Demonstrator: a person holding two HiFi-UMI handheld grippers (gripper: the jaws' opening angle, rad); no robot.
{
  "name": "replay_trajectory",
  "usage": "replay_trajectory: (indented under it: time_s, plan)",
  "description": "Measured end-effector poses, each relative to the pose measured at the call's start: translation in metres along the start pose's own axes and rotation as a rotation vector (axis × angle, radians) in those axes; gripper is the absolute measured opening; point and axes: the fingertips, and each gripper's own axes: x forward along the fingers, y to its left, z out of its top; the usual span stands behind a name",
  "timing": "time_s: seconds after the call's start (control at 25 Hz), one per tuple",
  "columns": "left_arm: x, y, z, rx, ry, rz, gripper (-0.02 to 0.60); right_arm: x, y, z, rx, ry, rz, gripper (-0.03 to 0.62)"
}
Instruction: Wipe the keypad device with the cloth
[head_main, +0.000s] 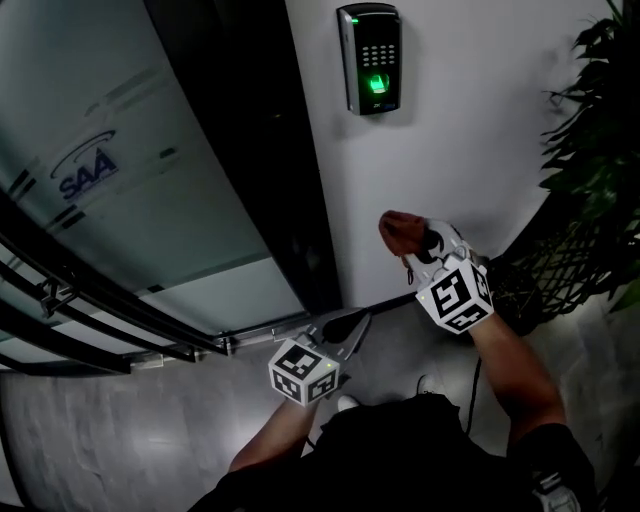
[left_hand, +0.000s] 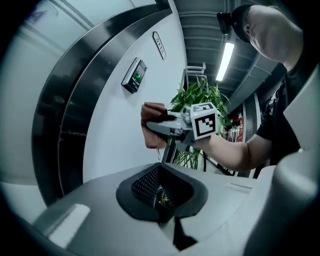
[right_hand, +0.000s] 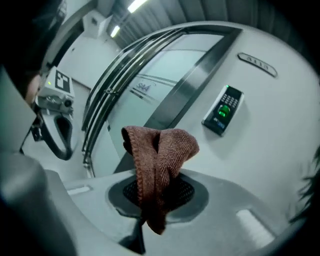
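head view: keypad device (head_main: 370, 58) stands upright on wall (head_main: 470, 150); right gripper (head_main: 414, 244) clamps the cloth (right_hand: 160, 150), left gripper (head_main: 350, 330) jaws together.

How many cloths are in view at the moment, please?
1: a brown cloth clamped in the right tongs, held apart from the wall-mounted keypad device. The left tongs hold none.

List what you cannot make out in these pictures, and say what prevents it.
- Keypad device: the key labels are too small and dim in every view.
- Wall plaque: its lettering is blurred in the right gripper view.
- Right gripper: where its jaws meet is covered by the cloth in the right gripper view.
- Plant: cut off by the head view's right edge.
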Motion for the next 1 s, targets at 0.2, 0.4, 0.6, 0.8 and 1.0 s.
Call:
replay_trajectory:
  time_s: [0.2, 0.4, 0.6, 0.8, 1.0]
  plan:
    - [0.005, -0.024, 0.007, 0.018, -0.035, 0.043, 0.017, -0.064, 0.039, -0.033, 0.222, -0.036, 0.114, 0.048]
    - [0.022, -0.067, -0.002, 0.013, -0.070, 0.163, 0.017, -0.134, 0.047, -0.079, 0.416, -0.110, 0.180, 0.048]
    - [0.045, -0.136, -0.034, -0.038, -0.091, 0.279, 0.017, -0.205, 0.075, -0.119, 0.511, -0.182, 0.362, 0.048]
    - [0.059, -0.192, -0.058, -0.043, -0.042, 0.303, 0.017, -0.248, 0.092, -0.138, 0.542, -0.213, 0.422, 0.048]
    - [0.041, -0.191, -0.062, -0.047, -0.006, 0.269, 0.017, -0.249, 0.103, -0.127, 0.580, -0.220, 0.375, 0.048]
